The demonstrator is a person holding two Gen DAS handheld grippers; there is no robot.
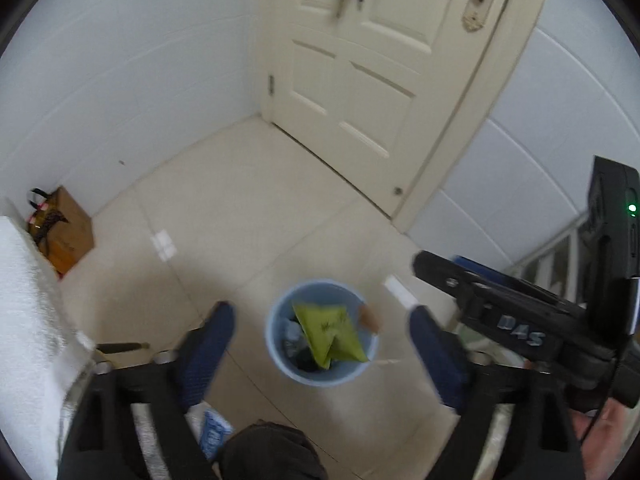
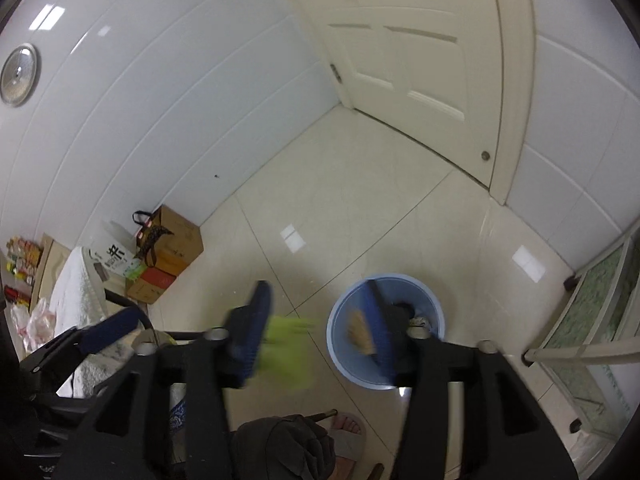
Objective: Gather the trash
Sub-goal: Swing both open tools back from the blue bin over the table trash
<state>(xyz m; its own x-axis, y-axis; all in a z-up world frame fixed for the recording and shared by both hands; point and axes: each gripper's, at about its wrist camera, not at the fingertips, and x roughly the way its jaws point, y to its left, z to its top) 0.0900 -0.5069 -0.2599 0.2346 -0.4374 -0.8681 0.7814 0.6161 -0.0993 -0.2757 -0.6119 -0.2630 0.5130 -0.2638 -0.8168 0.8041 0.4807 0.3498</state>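
Cream door (image 1: 352, 80), brown paper bag (image 1: 66, 232) beside tiled wall (image 1: 132, 72)

The black body of the right hand-held gripper (image 1: 436, 304), seen from the left wrist camera, carries raised silver letters that read "DAS". In the right wrist view, a white carton (image 2: 116, 260) standing by the brown cardboard boxes (image 2: 172, 256) shows a large dark printed character, too small and skewed to read. Nothing else is legible.
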